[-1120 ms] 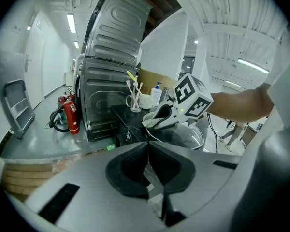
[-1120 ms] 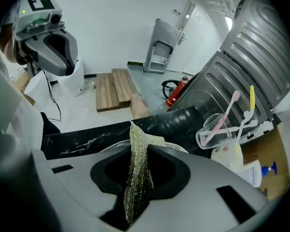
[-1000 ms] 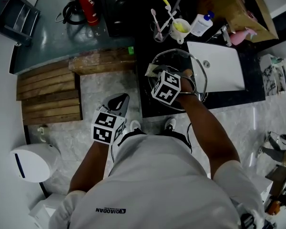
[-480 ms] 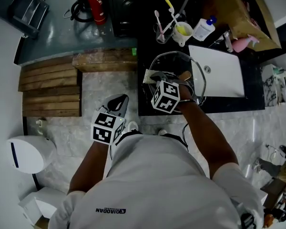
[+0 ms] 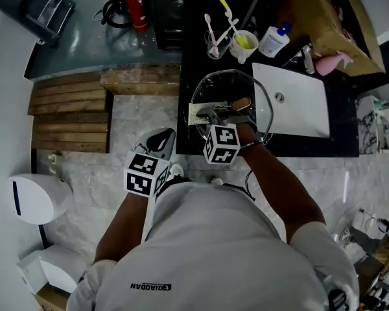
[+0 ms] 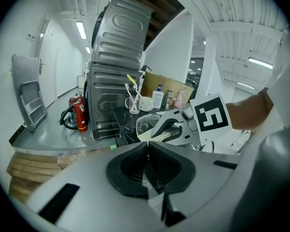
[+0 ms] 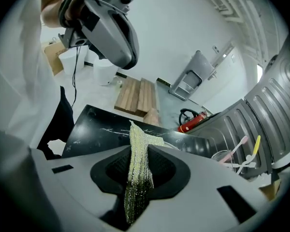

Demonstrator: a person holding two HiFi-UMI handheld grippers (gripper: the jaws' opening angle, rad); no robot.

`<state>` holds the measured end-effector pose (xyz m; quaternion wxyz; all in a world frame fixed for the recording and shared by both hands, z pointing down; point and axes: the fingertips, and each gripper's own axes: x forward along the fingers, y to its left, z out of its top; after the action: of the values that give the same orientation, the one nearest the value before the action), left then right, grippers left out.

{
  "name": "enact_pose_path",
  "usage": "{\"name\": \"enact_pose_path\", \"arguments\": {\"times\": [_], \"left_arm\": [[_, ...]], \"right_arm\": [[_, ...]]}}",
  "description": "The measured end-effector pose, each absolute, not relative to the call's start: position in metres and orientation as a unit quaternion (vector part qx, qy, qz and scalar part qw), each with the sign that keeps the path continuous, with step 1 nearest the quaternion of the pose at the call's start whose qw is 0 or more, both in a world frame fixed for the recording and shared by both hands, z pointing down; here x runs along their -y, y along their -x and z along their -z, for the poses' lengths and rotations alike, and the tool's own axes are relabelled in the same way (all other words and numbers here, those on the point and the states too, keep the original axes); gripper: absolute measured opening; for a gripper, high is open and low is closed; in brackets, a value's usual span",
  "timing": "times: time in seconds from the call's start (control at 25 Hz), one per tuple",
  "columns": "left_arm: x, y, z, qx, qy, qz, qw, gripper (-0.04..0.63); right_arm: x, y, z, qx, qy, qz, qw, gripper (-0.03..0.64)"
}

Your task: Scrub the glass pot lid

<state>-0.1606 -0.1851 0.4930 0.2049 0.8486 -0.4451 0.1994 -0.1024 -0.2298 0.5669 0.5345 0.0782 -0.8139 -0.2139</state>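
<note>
Glass pot lid lies on dark counter, upper centre of head view. L gripper hangs lower left of it, off the counter and over the floor, jaws closed together w/ nothing between. Scrub cloth, yellow-green, lies at lid's left rim, pinched by R gripper above the lid. White sink just right.

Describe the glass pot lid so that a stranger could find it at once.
Look at the black counter with the white sink. The glass pot lid lies just left of that sink, under the right claw. It is the only round, see-through thing there, ringed in metal.
</note>
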Motion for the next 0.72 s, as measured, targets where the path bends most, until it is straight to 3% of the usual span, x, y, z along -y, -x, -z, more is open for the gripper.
{"name": "enact_pose_path", "arguments": {"times": [0.72], "left_arm": [[0.148,0.110,-0.487,0.457,-0.840,-0.216,0.195,0.018]], "right_arm": [[0.181,0.064,-0.564,0.843,0.004,0.249,0.477,0.097]]}}
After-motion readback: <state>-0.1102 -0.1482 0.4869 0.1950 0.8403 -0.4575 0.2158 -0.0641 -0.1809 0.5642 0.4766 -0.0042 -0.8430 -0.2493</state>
